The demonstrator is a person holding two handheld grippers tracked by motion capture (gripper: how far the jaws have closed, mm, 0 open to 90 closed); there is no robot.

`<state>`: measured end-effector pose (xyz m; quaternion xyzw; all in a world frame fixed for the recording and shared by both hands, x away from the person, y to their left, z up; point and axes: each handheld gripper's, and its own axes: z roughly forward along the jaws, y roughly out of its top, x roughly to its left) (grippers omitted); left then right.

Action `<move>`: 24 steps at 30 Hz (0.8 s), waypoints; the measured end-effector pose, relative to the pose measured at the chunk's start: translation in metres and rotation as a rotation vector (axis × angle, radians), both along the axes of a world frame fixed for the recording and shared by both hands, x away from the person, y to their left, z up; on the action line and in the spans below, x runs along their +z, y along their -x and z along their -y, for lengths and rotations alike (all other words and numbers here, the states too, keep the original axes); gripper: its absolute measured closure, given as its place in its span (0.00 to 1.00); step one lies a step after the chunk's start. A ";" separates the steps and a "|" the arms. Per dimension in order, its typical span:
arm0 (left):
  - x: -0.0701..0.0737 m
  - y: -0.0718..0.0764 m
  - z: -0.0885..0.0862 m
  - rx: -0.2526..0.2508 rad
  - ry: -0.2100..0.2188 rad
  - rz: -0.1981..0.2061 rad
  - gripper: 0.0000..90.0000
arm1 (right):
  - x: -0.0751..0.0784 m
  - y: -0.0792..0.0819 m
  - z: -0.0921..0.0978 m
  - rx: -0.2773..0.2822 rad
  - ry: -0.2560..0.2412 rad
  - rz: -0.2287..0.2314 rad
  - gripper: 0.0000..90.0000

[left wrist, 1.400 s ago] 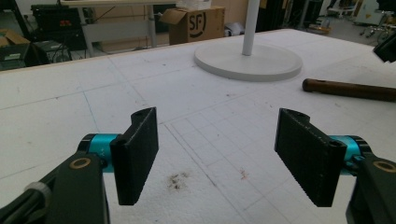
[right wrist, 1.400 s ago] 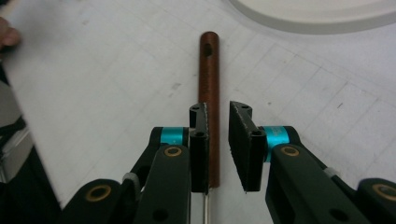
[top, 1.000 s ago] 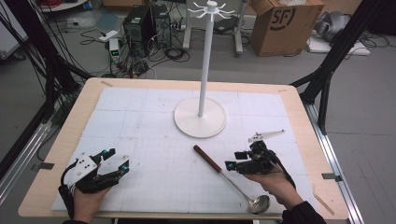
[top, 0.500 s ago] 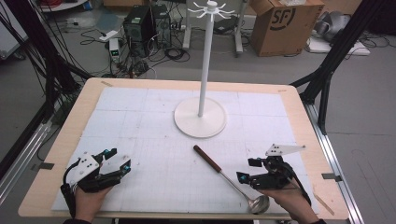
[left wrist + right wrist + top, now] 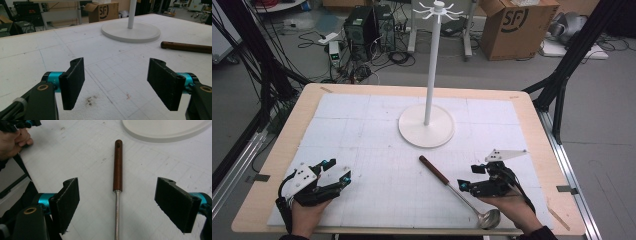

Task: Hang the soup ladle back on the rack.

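Note:
A ladle (image 5: pixel 457 190) with a brown wooden handle (image 5: pixel 117 165) and a steel bowl (image 5: pixel 488 218) lies flat on the white gridded mat (image 5: pixel 377 150), handle pointing toward the stand. My right gripper (image 5: pixel 468 178) is open beside it at the near right. In the right gripper view, the jaws of the right gripper (image 5: pixel 122 205) stand wide apart on either side of the steel shaft without touching it. My left gripper (image 5: pixel 338 171) rests open at the near left with nothing between its jaws (image 5: pixel 120 85). The ladle handle (image 5: pixel 186 47) lies off to its right.
A white stand with a round base (image 5: pixel 427 132) and a tall pole (image 5: pixel 430 75) topped by hooks sits at the mat's far middle. The other hand (image 5: pixel 12 142) appears at the top left of the right gripper view. Beyond the table are a cardboard box (image 5: pixel 512 25), cables and black frame posts.
My right gripper has drawn back toward the near edge and slightly right, turning its jaws toward the ladle's shaft. The left gripper and the ladle have stayed put.

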<state>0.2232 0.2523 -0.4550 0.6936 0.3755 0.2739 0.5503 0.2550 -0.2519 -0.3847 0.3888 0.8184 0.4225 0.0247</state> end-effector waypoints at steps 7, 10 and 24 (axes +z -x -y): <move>0.001 0.001 -0.001 0.003 0.002 0.006 0.34 | 0.000 -0.019 -0.027 0.038 0.075 -0.024 0.21; 0.001 0.001 -0.001 0.006 0.003 0.005 0.34 | -0.004 -0.026 -0.038 0.048 0.107 -0.042 0.26; 0.001 0.001 -0.002 0.002 0.013 0.007 0.34 | -0.034 -0.048 -0.075 0.017 0.282 -0.152 0.41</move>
